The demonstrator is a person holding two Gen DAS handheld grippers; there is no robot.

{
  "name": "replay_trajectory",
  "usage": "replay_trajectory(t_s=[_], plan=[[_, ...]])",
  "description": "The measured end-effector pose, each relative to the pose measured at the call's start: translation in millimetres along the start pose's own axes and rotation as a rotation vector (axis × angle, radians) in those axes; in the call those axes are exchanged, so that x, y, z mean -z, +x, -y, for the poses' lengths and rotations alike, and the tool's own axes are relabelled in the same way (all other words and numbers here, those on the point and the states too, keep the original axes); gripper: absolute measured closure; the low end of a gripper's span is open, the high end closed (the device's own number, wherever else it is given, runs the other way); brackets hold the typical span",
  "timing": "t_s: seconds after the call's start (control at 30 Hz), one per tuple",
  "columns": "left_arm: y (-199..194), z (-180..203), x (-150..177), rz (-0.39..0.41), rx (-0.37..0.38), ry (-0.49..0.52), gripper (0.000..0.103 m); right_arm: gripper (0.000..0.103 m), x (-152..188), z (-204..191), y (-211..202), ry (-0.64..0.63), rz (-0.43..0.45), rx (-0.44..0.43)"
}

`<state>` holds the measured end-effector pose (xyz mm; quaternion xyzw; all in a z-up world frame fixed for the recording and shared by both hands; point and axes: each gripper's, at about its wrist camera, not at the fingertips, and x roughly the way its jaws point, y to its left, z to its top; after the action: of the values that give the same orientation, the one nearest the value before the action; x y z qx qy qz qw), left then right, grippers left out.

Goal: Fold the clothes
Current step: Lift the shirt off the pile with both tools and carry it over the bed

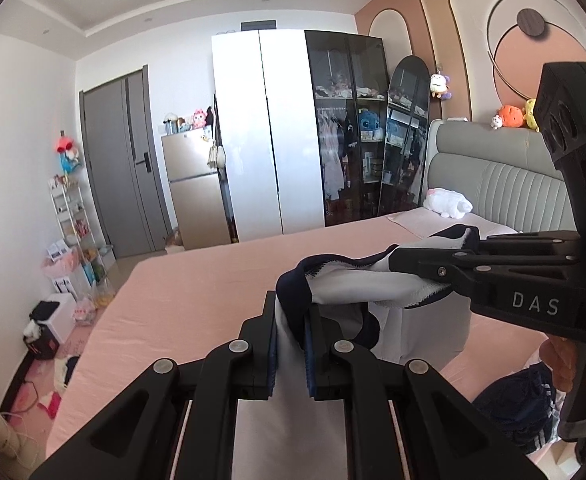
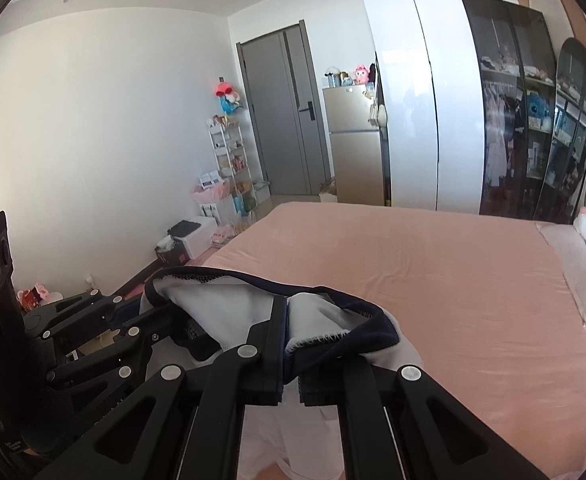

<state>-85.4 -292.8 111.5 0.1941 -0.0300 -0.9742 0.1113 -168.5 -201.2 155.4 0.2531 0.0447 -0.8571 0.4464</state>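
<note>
A white garment with navy trim (image 1: 345, 288) hangs above the pink bed (image 1: 193, 292), held up between both grippers. My left gripper (image 1: 291, 312) is shut on a fold of its white cloth and navy edge at the bottom centre of the left wrist view. My right gripper (image 1: 393, 258) reaches in from the right and is shut on the garment's navy-trimmed edge. In the right wrist view the right gripper (image 2: 287, 308) pinches the same garment (image 2: 221, 300), and the left gripper (image 2: 153, 316) grips it from the left. The cloth below the fingers is hidden.
A pile of dark navy clothes (image 1: 513, 412) lies on the bed near a person's hand (image 1: 561, 364). A white plush toy (image 1: 447, 202) rests by the grey headboard (image 1: 513, 184). Wardrobes (image 1: 269, 132) stand beyond the bed. Boxes and clutter (image 1: 53, 320) cover the floor at left.
</note>
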Motion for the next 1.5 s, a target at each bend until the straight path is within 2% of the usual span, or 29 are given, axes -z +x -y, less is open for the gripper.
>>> replay_trajectory(t_s=[0.13, 0.27, 0.5, 0.67, 0.83, 1.03, 1.2, 1.3, 1.33, 1.4, 1.47, 1.5], plan=[[3.6, -3.9, -5.7, 0.000, -0.003, 0.009, 0.094, 0.101, -10.4, 1.8, 3.4, -0.006, 0.009, 0.003], [5.1, -0.5, 6.5, -0.017, 0.023, 0.004, 0.094, 0.101, -3.8, 4.5, 3.7, -0.007, 0.001, -0.005], [6.9, 16.4, 45.0, -0.083, 0.066, 0.014, 0.094, 0.101, 41.4, 6.8, 3.4, -0.025, -0.063, 0.000], [15.7, 21.2, 82.5, -0.171, 0.117, -0.053, 0.093, 0.101, 83.5, 17.0, 14.9, 0.024, -0.152, -0.013], [24.1, 26.7, 116.7, -0.249, 0.135, -0.099, 0.093, 0.101, 116.5, 30.7, 33.1, 0.103, -0.231, -0.022], [27.0, 29.6, 153.5, -0.329, 0.173, -0.116, 0.092, 0.101, 148.5, 37.7, 47.6, 0.158, -0.289, -0.044], [31.4, 25.1, 179.8, -0.392, 0.207, -0.171, 0.090, 0.101, 167.0, 40.4, 61.5, 0.188, -0.332, -0.069], [31.8, 26.3, 194.0, -0.430, 0.236, -0.189, 0.084, 0.101, 174.3, 38.1, 71.0, 0.199, -0.353, -0.077], [29.8, 27.6, 198.0, -0.425, 0.244, -0.184, 0.079, 0.101, 175.9, 37.7, 73.8, 0.204, -0.358, -0.082], [22.5, 30.2, 206.1, -0.389, 0.246, -0.172, 0.063, 0.101, 175.6, 37.1, 78.5, 0.208, -0.363, -0.095], [17.6, 28.5, 212.5, -0.366, 0.250, -0.191, 0.032, 0.101, 174.5, 36.3, 83.2, 0.211, -0.368, -0.107], [16.1, 26.9, 214.8, -0.359, 0.249, -0.206, 0.028, 0.101, 174.0, 35.9, 85.5, 0.212, -0.371, -0.113]])
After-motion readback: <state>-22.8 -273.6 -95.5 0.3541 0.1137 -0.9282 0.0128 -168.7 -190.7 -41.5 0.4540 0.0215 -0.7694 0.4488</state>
